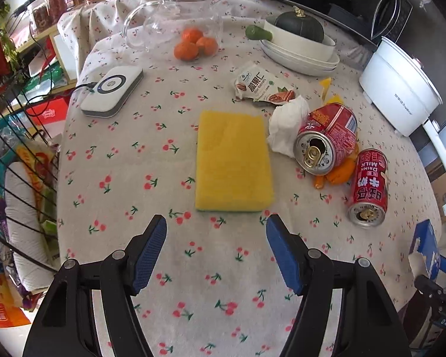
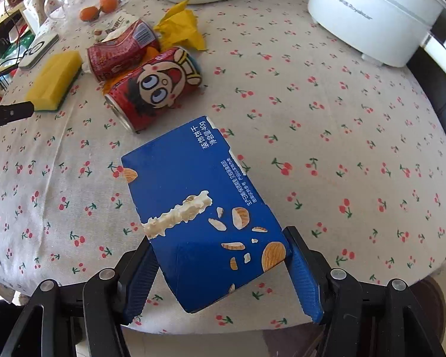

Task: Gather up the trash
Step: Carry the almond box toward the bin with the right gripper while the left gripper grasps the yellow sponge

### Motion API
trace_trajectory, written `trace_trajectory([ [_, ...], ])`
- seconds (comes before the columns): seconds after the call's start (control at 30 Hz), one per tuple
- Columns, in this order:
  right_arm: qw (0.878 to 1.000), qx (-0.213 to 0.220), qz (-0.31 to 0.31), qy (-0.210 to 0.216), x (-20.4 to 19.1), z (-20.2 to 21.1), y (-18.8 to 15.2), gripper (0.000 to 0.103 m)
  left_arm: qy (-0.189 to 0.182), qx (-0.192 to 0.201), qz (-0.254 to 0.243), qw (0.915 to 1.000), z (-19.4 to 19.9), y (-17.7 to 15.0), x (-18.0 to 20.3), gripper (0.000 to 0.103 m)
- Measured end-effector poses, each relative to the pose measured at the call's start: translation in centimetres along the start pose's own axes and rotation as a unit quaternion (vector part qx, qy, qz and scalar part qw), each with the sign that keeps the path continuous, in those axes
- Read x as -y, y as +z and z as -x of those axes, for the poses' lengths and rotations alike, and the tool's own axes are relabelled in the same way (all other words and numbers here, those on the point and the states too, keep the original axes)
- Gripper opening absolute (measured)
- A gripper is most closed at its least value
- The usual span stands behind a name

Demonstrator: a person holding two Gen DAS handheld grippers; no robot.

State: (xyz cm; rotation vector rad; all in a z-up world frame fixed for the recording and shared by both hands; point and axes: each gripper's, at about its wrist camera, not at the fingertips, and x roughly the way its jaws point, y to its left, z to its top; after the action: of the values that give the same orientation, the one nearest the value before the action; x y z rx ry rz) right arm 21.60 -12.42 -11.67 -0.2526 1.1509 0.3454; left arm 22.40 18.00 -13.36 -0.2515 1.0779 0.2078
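Observation:
My right gripper (image 2: 218, 238) is shut on a blue biscuit box (image 2: 199, 208), pads pressing its two sides, tilted above the table's near edge. The same box (image 1: 425, 247) shows at the right edge of the left wrist view. My left gripper (image 1: 215, 223) stands open over the cherry-print cloth, just short of a yellow sponge (image 1: 233, 160), nothing between its fingers. Two red drink cans (image 1: 325, 138) (image 1: 368, 187) lie on their sides. Beside them are a crumpled tissue (image 1: 288, 125), a snack wrapper (image 1: 261, 87), orange peel (image 1: 339, 172) and a crumpled yellow wrapper (image 2: 181, 29).
A white electric pot (image 1: 401, 95) stands at the right, stacked white dishes (image 1: 300, 56) with a squash behind. A glass teapot (image 1: 175, 20), tangerines (image 1: 194, 44) and a white wired device (image 1: 113, 90) sit at the back left. A wire rack (image 1: 20, 148) stands off the table's left edge.

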Motion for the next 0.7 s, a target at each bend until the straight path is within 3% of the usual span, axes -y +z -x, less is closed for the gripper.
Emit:
trace_trajectory([
  [0.3,0.999,0.009,-0.036,0.021,1.6,1.4,-0.9,0.069,0.023,0.019,0.023,0.9993,-2.5,1.7,1.1,0.072],
  [0.5,0.999,0.012,-0.04,0.02,2.0,2.2,-1.8,0.069,0.018,0.026,-0.004,0.9995,-2.4,1.4,2.8,0.072],
  [0.7,0.999,0.005,-0.046,0.014,2.8,2.2,-2.6,0.069,0.051,0.03,-0.022,0.998,-2.9,1.5,3.6,0.072],
])
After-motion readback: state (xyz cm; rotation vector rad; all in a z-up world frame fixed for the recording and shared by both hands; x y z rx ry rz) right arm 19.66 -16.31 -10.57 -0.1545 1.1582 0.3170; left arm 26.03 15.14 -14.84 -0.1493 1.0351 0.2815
